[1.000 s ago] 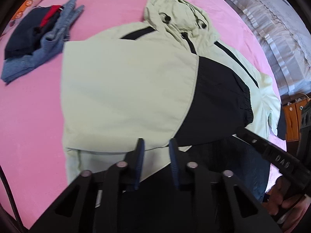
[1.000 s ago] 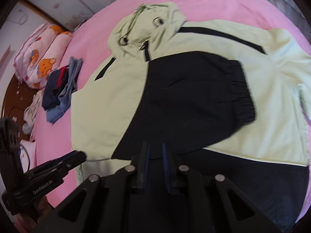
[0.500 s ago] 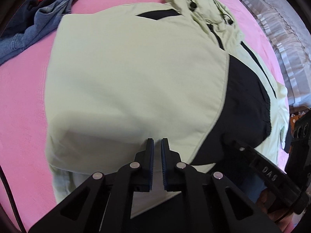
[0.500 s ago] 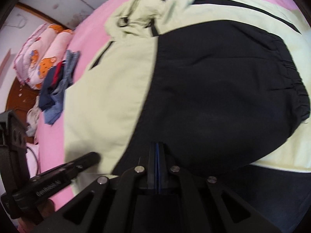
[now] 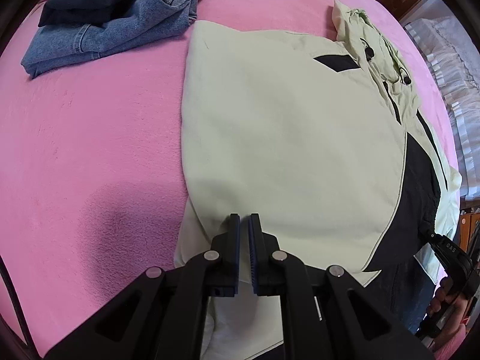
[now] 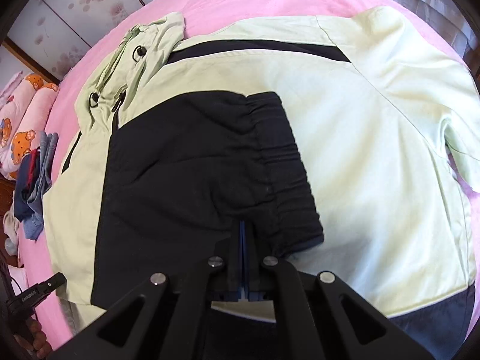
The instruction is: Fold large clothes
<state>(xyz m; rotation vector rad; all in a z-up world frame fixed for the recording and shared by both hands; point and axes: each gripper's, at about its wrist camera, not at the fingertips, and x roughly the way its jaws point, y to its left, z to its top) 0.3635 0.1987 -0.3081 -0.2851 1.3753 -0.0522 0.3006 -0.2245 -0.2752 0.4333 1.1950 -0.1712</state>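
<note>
A pale green hooded jacket with black panels lies spread on the pink bed. One sleeve is folded across its chest, and the sleeve's black end with its gathered cuff lies on the front. My left gripper is shut, its tips low over the green fold near the jacket's left edge, and I see no cloth pinched between the pads. My right gripper is also shut, with its tips against the black sleeve end by the cuff. Whether they press into the cloth is hidden.
A heap of denim and dark clothes lies on the bed at the far left. Bear-print pillows and flowered wardrobe doors lie beyond it. White quilted bedding is at the right. A person's hand shows at the right edge.
Both grippers have sunk closer to the jacket and their small jaw gaps have closed. The left has slid toward the jacket's left side. The right has come down onto the black sleeve end.
</note>
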